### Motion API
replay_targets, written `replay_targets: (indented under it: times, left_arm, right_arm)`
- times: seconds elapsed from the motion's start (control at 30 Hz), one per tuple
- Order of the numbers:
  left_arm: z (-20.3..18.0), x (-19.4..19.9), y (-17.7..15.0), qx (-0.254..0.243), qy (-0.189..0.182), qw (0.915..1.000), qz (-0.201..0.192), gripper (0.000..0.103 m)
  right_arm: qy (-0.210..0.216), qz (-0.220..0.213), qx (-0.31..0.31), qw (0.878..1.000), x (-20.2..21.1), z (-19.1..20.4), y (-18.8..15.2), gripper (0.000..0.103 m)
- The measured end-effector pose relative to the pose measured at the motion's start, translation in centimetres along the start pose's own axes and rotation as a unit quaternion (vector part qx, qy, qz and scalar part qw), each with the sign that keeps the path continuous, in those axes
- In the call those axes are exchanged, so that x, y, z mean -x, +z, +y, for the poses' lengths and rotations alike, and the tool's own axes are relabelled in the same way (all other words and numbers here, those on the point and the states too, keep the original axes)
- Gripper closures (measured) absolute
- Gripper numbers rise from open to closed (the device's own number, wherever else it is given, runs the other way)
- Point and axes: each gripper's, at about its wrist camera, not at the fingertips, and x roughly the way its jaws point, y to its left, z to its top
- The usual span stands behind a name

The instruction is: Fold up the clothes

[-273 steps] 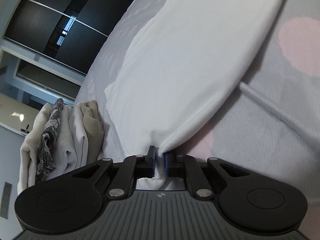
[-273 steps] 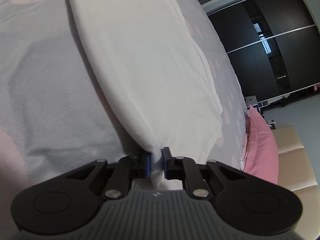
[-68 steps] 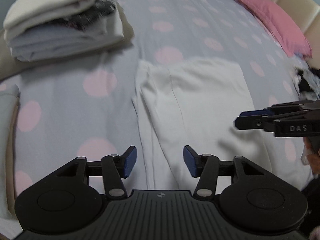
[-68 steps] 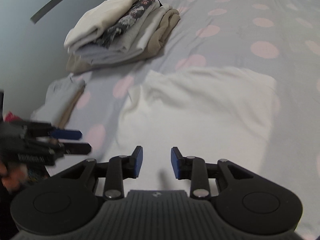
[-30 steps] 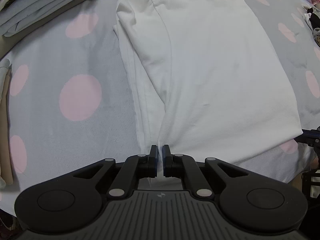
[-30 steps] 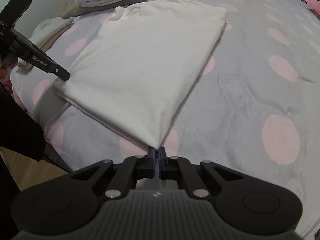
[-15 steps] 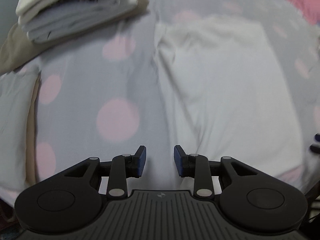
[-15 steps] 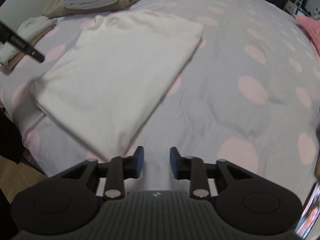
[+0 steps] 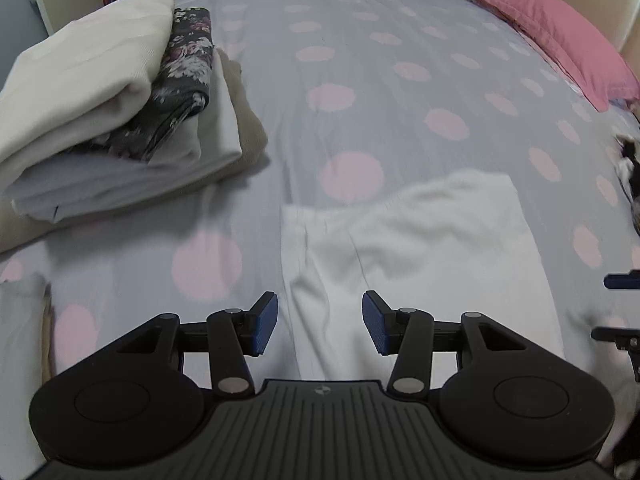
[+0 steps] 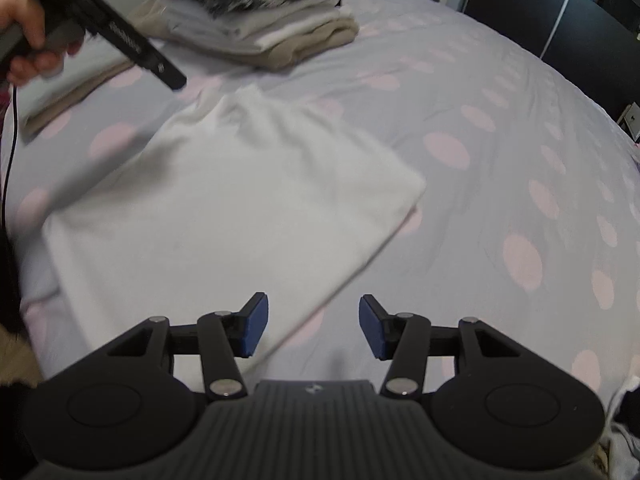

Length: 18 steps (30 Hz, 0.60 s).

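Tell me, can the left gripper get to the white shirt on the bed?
Probably yes. The left gripper hangs just above the white shirt, its jaws opening with nothing between them, and nothing blocks the way down.

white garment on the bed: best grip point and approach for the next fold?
Pinch the white garment at its two near corners, coming from the near edge. It lies flat as a rectangle, and both corners lie just ahead of the opening left gripper and right gripper.

Grey pink-dotted bed [image 9: 360, 52], folded white garment [image 9: 420, 240], stacked folded clothes [image 9: 120, 120], pink pillow [image 9: 560, 40]
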Motion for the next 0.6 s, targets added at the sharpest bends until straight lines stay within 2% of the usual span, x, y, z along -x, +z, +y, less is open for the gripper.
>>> replay_targets:
  times: [0.1,0.2,0.4,0.5,0.6]
  left_arm:
    - [1.1,-1.6,1.1,0.026,-0.014,0.9995,-0.011,0.058]
    - [1.6,-3.5,1.7,0.033,-0.008,0.9994,0.011,0.058]
    - [1.7,-6.2,0.9,0.019,0.004,0.9984,0.053,0.059]
    - [2.1,-6.4,0.6,0.027,-0.004,0.9985,0.048,0.088]
    - [2.1,-5.5,0.6,0.029,-0.025,0.9988,0.029,0.100]
  right_arm:
    - [0.024,-0.008,-0.032,0.999,-1.5,-1.0,0.6,0.049]
    - [0.038,-0.003,-0.048,0.998,-3.0,-1.7,0.8,0.049]
    - [0.055,0.001,-0.083,0.995,-4.8,-3.4,0.8,0.049]
    - [0.062,0.006,-0.106,0.992,-5.3,-4.0,0.6,0.049]
    - [0.061,0.011,-0.115,0.991,-5.6,-4.4,0.4,0.049]
